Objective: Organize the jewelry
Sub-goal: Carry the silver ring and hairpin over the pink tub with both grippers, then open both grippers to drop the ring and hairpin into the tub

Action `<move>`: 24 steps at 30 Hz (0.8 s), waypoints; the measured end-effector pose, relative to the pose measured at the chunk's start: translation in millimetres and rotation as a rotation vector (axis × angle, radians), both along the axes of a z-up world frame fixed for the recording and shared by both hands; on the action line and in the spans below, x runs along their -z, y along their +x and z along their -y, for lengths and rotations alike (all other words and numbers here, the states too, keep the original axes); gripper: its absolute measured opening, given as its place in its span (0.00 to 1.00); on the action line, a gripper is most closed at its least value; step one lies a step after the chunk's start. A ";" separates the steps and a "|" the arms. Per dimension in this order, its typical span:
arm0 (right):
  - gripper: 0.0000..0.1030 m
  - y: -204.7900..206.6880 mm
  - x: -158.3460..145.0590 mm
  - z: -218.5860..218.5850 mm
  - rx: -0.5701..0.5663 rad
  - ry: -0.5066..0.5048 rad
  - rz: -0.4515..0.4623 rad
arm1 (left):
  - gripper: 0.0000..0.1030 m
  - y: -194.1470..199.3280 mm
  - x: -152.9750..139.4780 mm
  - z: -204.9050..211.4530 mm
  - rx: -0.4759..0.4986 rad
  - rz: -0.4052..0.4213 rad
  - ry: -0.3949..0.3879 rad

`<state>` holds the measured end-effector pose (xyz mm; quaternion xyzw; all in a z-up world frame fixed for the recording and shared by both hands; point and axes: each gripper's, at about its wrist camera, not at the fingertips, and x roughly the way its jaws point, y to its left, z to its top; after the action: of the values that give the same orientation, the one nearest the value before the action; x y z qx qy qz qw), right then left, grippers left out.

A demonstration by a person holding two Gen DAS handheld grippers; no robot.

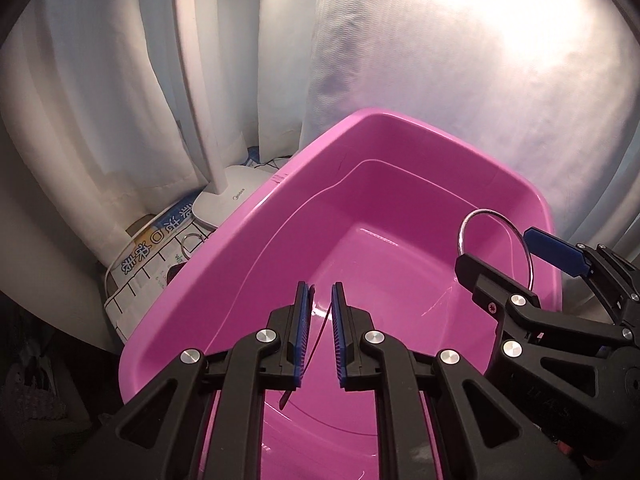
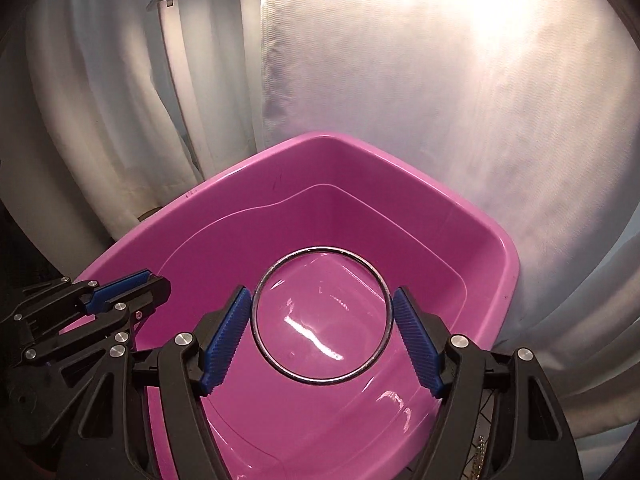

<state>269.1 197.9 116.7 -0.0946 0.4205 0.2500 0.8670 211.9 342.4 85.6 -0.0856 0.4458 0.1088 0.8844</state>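
Right tongs (image 2: pixel 321 330) clamp silver bangle (image 2: pixel 320 314) over pink basin (image 2: pixel 496 280); left tongs (image 1: pixel 322 312) narrow

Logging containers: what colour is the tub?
Pink tub, plain, no pattern; clearest in the right wrist view.

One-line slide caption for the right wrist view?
Right tool holds a silver bangle over the pink tub.

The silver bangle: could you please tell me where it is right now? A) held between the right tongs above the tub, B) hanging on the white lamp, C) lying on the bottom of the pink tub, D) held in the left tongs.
A: the silver bangle sits clamped between the blue pads of the right tongs, above the pink tub.
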 end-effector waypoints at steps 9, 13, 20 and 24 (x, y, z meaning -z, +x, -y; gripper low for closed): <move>0.68 16.2 11.3 -6.3 0.026 -0.036 -0.108 | 0.15 13.6 17.0 -5.7 -0.021 -0.083 -0.041; 0.68 25.7 18.6 -8.8 0.041 -0.062 -0.148 | 0.19 18.5 26.3 -6.2 -0.022 -0.121 -0.057; 0.70 40.0 30.1 -11.9 0.074 -0.063 -0.193 | 0.37 21.4 32.4 -8.3 -0.031 -0.156 -0.064; 0.70 44.6 31.6 -3.7 0.098 -0.050 -0.206 | 0.65 19.7 30.8 -10.2 -0.039 -0.156 -0.048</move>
<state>313.7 201.6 85.2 -0.0694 0.5178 0.2052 0.8276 231.5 352.6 54.9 -0.1069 0.5142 0.1217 0.8422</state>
